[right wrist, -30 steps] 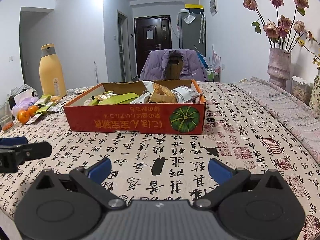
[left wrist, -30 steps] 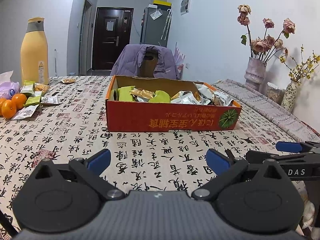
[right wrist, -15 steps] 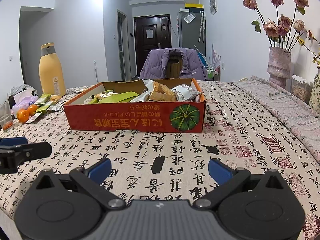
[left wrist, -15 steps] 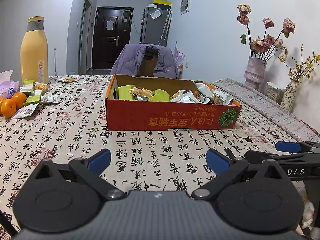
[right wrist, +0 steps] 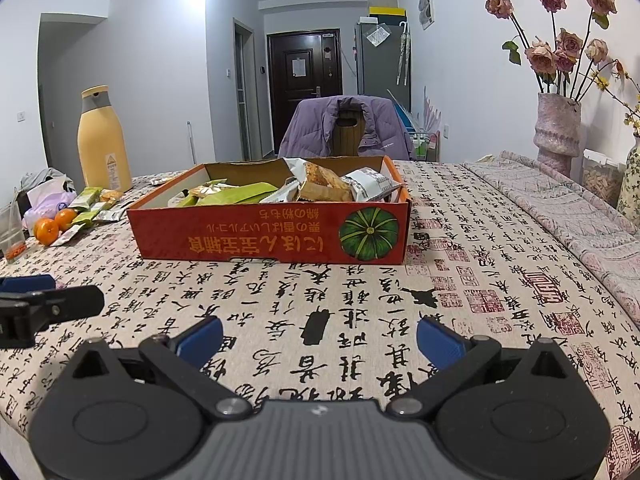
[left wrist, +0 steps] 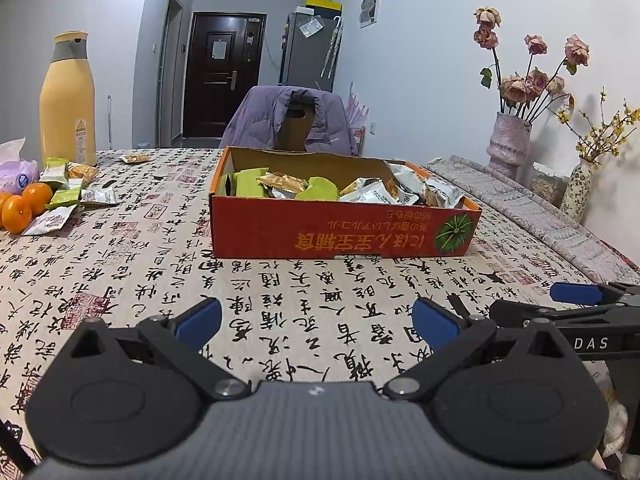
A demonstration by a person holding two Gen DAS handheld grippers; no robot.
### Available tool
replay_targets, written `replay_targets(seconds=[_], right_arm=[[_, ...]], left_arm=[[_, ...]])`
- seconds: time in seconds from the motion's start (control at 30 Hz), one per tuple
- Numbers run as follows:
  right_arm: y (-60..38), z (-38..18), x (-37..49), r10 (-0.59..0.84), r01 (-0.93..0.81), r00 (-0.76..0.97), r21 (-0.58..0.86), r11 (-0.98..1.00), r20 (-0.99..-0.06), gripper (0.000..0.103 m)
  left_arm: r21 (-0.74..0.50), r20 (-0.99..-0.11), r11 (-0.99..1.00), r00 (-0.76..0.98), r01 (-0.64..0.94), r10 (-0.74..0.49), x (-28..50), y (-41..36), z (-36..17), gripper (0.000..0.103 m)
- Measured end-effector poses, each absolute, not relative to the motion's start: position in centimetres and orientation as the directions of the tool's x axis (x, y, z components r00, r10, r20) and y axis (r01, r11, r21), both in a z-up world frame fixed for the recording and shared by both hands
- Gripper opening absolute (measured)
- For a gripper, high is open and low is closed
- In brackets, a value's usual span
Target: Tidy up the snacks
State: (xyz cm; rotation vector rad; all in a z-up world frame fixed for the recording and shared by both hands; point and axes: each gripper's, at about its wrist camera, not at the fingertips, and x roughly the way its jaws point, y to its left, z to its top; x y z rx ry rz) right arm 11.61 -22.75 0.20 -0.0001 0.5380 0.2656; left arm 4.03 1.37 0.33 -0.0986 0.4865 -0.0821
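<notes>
A red cardboard box (left wrist: 344,232) holding several snack packets stands mid-table; it also shows in the right wrist view (right wrist: 272,236). Loose snack packets (left wrist: 68,196) lie at the far left beside the oranges, also seen in the right wrist view (right wrist: 94,204). One more packet (left wrist: 134,158) lies far back. My left gripper (left wrist: 316,324) is open and empty, low over the tablecloth in front of the box. My right gripper (right wrist: 318,336) is open and empty, also short of the box. Each gripper shows at the edge of the other's view.
Oranges (left wrist: 24,204) and a purple tissue pack (left wrist: 18,172) sit at the left. A tall yellow bottle (left wrist: 68,100) stands behind them. Vases with dried flowers (left wrist: 508,144) stand at the right. A chair with a purple jacket (left wrist: 292,120) is behind the table.
The left wrist view has drifted very slightly; the box sits a touch lower in frame. Both grippers stay open and nothing on the table has moved.
</notes>
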Motion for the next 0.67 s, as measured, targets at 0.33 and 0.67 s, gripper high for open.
replay_targets(seconds=[0.33, 0.67], right_arm=[[-22.73, 0.26, 11.64, 0.25, -0.249, 0.825, 0.07, 0.966, -0.507, 0.103], [-22.72, -0.51, 11.65, 0.252, -0.251, 0.818, 0.072, 0.965, -0.518, 0.103]], left_arm=[[-0.115, -0.457, 0.991, 0.883, 0.062, -0.108, 3.76, 1.35, 0.49, 0.103], [-0.104, -0.452, 0.992, 0.885, 0.071, -0.11, 3.69, 1.15, 0.37, 0.103]])
